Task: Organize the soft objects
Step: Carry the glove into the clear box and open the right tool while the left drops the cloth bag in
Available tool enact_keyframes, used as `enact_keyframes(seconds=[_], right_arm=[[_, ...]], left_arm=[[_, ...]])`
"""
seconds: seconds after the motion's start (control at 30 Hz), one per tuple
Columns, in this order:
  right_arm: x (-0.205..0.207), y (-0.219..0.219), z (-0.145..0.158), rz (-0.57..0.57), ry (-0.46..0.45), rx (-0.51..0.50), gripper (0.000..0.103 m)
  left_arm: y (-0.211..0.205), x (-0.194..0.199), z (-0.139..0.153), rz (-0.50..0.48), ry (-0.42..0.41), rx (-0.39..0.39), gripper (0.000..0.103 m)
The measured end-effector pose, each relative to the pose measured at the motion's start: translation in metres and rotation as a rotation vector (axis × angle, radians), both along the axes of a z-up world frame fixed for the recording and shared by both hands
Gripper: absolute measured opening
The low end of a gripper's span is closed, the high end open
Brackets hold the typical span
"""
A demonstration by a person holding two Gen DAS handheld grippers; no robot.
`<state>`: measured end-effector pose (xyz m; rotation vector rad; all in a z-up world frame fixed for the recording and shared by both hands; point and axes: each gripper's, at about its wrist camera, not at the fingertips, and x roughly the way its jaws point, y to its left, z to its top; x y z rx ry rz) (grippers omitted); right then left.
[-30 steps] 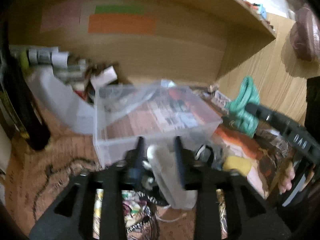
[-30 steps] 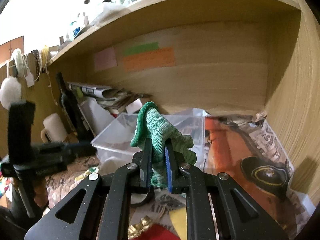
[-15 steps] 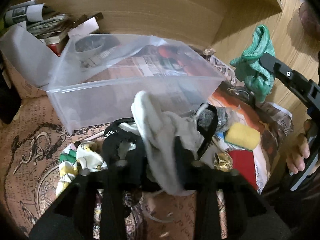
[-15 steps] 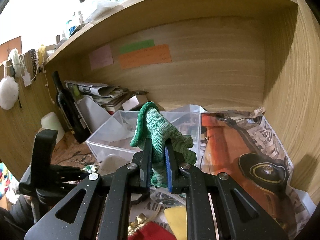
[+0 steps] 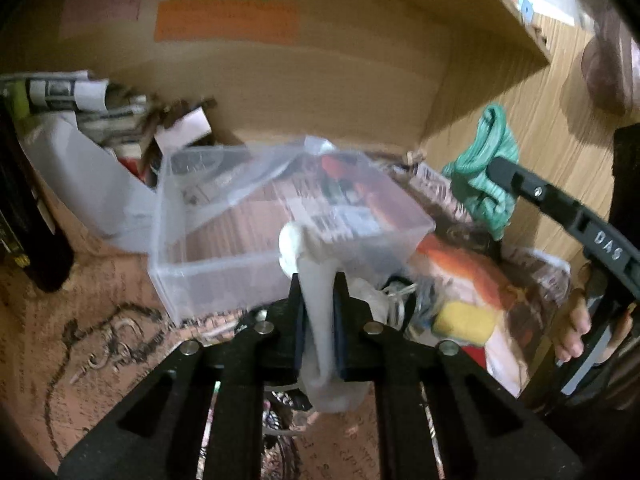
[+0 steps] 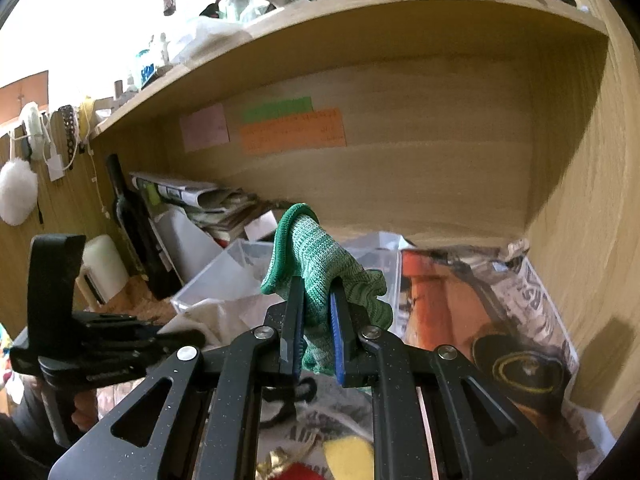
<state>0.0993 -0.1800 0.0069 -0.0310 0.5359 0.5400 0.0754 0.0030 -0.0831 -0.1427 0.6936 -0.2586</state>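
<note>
My left gripper (image 5: 318, 284) is shut on a white cloth (image 5: 320, 320), held just in front of a clear plastic bin (image 5: 224, 276) under the wooden shelf. My right gripper (image 6: 316, 288) is shut on a green knit glove (image 6: 320, 268), held up to the right of the bin (image 6: 216, 280). The glove also shows in the left wrist view (image 5: 486, 172), beside the bin's right end. The left gripper shows in the right wrist view (image 6: 120, 344) at lower left, with the white cloth (image 6: 216, 316) at its tip.
A yellow sponge (image 5: 464, 322), a red item (image 6: 296, 472) and dark cords lie on printed paper (image 6: 516, 304) right of the bin. A dark bottle (image 6: 136, 220), stacked newspapers (image 6: 192, 196) and a white folder (image 5: 92, 184) stand at the left.
My left gripper dipped toward the pile of soft things, then rose again with the white cloth clamped tighter. My right gripper has held the green glove almost still.
</note>
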Motion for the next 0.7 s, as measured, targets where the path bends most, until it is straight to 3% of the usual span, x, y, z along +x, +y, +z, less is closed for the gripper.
enact_keyframes(seconds=[0.4,0.57,0.7], right_arm=[[0.025,0.018,0.005,0.025,-0.019,-0.022,0.011],[0.043,0.028,-0.006,0.041,0.021,-0.056,0.011],[0.058,0.037,-0.018,0.050,0.065,-0.092,0.011]], left_arm=[[0.016,0.004,0.050,0.077,-0.165,0.058,0.008],[0.024,0.027,0.051,0.129,-0.180,0.101,0.008],[0.034,0.051,0.040,0.161,-0.140,0.098,0.008]])
